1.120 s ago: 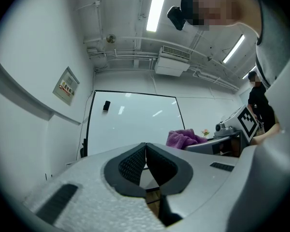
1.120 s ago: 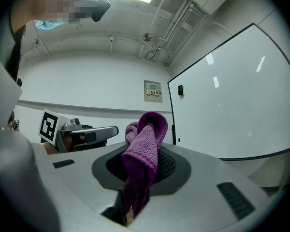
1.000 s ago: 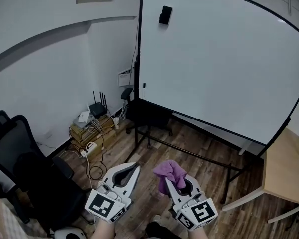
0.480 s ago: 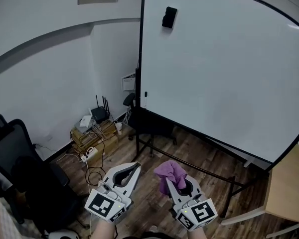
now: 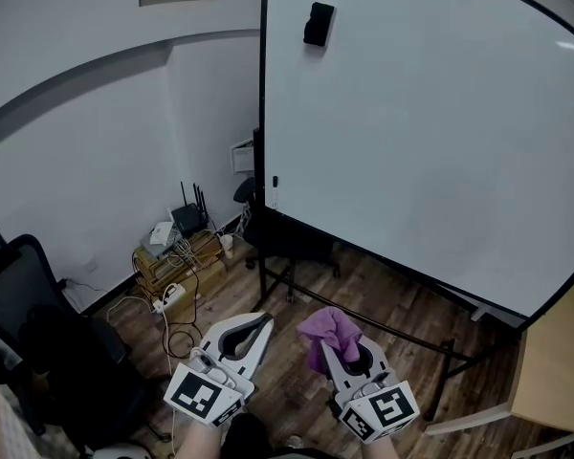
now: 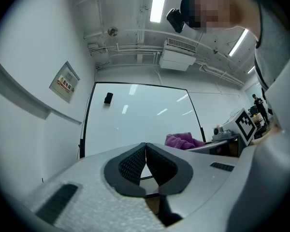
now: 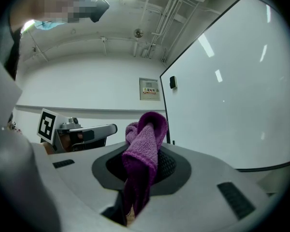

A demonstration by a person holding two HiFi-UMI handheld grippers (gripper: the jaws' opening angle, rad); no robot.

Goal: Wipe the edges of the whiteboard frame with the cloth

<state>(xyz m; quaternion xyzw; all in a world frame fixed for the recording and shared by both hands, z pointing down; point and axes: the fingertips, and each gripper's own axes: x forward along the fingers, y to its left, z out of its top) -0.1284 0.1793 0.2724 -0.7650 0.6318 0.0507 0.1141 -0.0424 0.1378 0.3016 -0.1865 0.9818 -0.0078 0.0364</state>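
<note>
The right gripper clamps a purple cloth before the whiteboard, while the left gripper is closed and empty.

Both the left gripper and the right gripper had pale grey, speckled shells tapering to rounded jaws lined with black ribbed pads. Each carried 1 white cube printed with black square markers.

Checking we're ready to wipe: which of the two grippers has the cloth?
The right gripper: its fingers are shut on the purple cloth. The left gripper is shut too, but holds nothing.
</note>
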